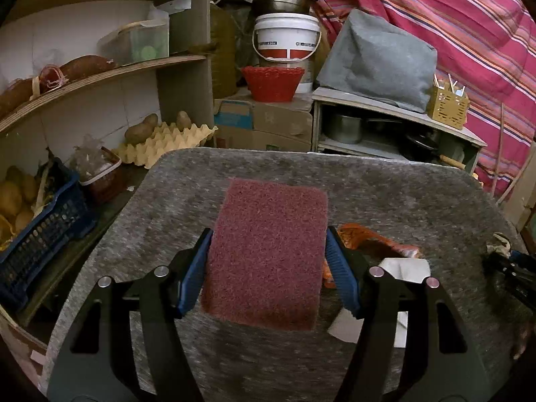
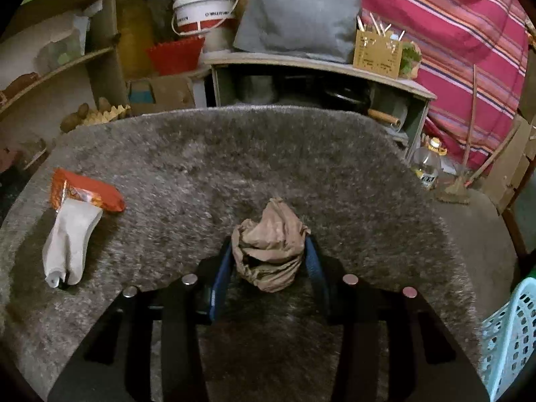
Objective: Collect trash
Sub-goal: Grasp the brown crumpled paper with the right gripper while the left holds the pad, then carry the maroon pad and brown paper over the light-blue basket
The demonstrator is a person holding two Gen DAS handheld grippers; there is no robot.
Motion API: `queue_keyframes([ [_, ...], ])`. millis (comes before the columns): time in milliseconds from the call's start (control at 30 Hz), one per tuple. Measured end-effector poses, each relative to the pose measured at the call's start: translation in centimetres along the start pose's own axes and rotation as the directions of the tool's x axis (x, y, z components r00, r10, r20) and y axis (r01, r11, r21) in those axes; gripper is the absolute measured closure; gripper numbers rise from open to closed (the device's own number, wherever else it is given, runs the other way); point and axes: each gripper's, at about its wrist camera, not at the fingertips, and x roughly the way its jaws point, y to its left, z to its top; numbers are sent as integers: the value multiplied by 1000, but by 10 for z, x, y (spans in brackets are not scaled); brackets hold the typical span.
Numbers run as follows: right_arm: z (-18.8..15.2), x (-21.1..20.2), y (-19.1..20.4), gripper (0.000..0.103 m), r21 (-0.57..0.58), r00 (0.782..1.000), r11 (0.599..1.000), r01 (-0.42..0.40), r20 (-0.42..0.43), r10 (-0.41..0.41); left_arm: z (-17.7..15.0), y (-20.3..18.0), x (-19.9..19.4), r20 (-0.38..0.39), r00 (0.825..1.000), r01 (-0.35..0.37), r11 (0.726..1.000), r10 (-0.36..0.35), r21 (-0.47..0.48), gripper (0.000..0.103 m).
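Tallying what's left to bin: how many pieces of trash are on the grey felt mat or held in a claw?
4: maroon scouring pad in the left claw; crumpled brown paper in the right claw; orange wrapper and white wrapper overlapping at the mat's left. More may be hidden.

The left gripper (image 1: 268, 268) holds a dark red scrubbing pad (image 1: 268, 254) between its blue pads (image 1: 192, 274), one pad on each long side. The pad is above a grey felt mat (image 1: 385, 194). Behind the right finger, an orange wrapper (image 1: 375, 238) and a white paper (image 1: 407, 269) lie on the mat. The other gripper (image 1: 512, 268) shows at the right edge, near a crumpled brown thing (image 1: 499, 242).
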Motion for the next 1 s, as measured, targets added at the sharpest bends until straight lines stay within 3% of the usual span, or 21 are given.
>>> queue_keyframes([
  [367, -12, -55, -38, 60, 37, 997, 999, 16, 74, -19, -2, -57, -42, 66, 997, 46, 996, -51, 71, 39],
  [600, -27, -109, -107, 60, 115, 987, 989, 96, 114, -109, -11, -134, -86, 102, 986, 114, 976, -135, 186, 39],
  [733, -41, -138, -154, 60, 140, 974, 974, 178, 119, -195, -20, -188, -113, 120, 970, 175, 952, -210, 251, 38],
  [833, -53, -152, -180, 60, 156, 961, 960, 233, 112, -252, -28, -226, -127, 99, 950, 264, 930, -297, 255, 38],
  [1000, -74, -177, -233, 60, 235, 948, 935, 266, 113, -298, -47, -290, -143, 69, 924, 340, 889, -377, 307, 38],
])
